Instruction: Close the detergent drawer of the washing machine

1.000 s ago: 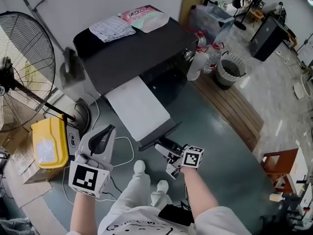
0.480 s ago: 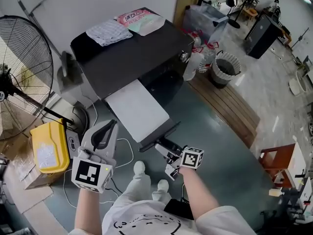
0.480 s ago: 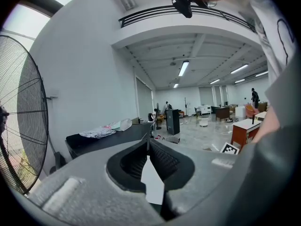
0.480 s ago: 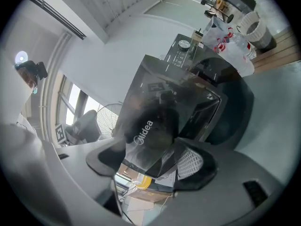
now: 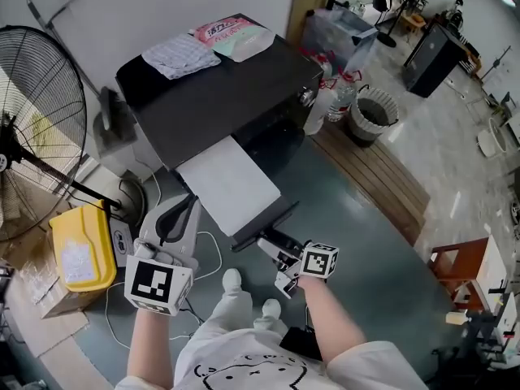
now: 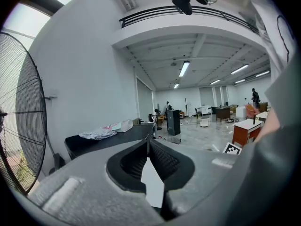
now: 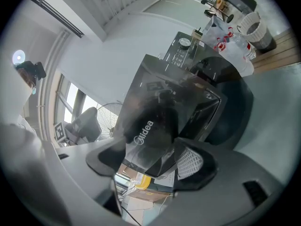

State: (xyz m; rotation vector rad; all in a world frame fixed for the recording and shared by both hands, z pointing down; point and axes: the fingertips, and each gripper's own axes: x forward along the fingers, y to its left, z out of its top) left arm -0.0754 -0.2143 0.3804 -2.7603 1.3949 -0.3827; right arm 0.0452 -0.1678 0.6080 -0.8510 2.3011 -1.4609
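The black washing machine [image 5: 219, 80] stands against the wall, with a long white-faced panel [image 5: 231, 185] pulled out from its front towards me. Its dark outer face reads "Midea" in the right gripper view [image 7: 150, 121]. My right gripper [image 5: 268, 246] sits at the panel's front corner. Its jaws stand apart with the panel's lower edge between the pads [image 7: 150, 161], so it is open. My left gripper [image 5: 188, 205] hangs low, left of the panel, touching nothing. It is shut and empty, its tips meeting [image 6: 148, 142].
A large floor fan [image 5: 32, 112] and a yellow container [image 5: 77, 246] stand at the left. Water bottles [image 5: 333, 96], a bin [image 5: 370, 116] and a wooden platform [image 5: 382, 177] are right of the machine. A cloth [image 5: 183, 54] and a packet [image 5: 236, 35] lie on top.
My left gripper has drifted slightly right, closer to the panel. The right gripper stays at the panel's front corner, and the panel has not moved.
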